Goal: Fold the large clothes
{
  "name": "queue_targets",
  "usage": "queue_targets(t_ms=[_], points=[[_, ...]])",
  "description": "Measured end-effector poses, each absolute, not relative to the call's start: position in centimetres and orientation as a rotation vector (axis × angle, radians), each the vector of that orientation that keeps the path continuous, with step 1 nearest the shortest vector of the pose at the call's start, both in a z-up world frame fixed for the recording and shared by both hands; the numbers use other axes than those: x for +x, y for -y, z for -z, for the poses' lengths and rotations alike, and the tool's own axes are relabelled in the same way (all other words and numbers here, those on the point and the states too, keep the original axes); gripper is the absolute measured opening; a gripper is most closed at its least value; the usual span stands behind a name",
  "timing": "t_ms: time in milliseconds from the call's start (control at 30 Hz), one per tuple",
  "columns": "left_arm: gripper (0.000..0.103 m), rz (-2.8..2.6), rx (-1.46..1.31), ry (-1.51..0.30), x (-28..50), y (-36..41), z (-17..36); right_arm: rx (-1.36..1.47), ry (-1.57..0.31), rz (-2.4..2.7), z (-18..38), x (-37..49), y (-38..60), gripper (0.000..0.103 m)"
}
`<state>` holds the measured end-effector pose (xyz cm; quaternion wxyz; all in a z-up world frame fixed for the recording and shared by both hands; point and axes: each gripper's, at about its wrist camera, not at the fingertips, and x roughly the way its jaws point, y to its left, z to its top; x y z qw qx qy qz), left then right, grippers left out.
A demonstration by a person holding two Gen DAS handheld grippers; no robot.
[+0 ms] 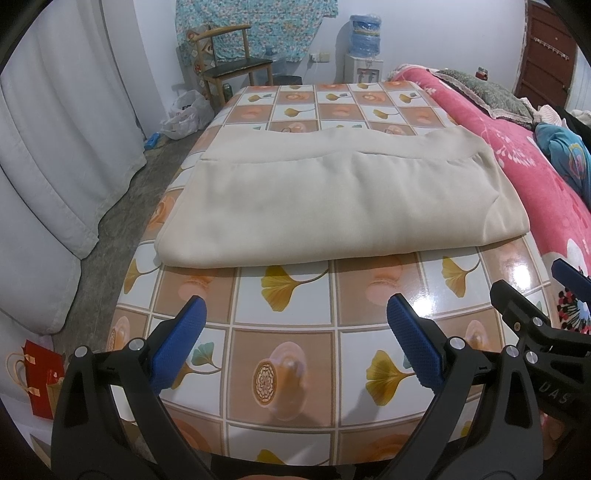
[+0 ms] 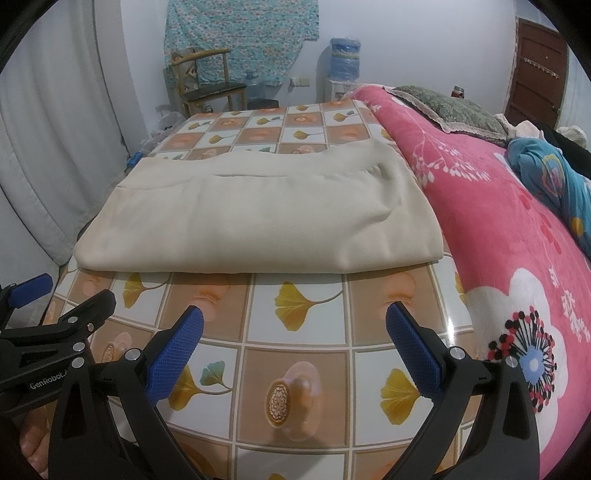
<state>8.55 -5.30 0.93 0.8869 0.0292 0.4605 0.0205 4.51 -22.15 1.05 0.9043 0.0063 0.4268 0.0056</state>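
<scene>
Both tools hover spread wide, short of the folded garment.

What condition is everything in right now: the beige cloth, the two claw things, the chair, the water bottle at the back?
Beige cloth: folded in layers, lying flat on the table, untouched.
Left gripper: open, empty, above the table short of the cloth.
Right gripper: open, empty, beside the left one.
Chair: upright, nobody seated.
Water bottle: upside down on its dispenser.
Door: shut.
</scene>
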Motion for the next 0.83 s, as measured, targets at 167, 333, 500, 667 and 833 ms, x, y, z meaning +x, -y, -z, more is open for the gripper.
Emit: queue_targets(t_ms=[167,333,500,667,833], points=[[0.095,-0.041,0.061,-0.958,8.53,5.32,-0.94,0.016,-0.884,-0.011,-1.03,4.46,22.18,0.096],[0.095,-0.042,0.061,-0.959,8.56,5.29,-0.96,0.016,-0.884,-0.012,-1.11,4.56,22.09,0.096],[0.095,-0.042,0.061,-0.958,8.55,5.28,-0.96,0.016,-0.884,-0.012,-1.11,4.54,22.07,0.096],[0.095,-0.041,0.06,-0.959,8.54,5.3,-0.98,0.015,-0.885,-0.012,-1.11,4.54,22.08,0.096],[0.095,-0.042,0.06,-0.958,8.54,5.27,-0.96,0.016,-0.884,-0.012,-1.14,4.56,22.14,0.096]])
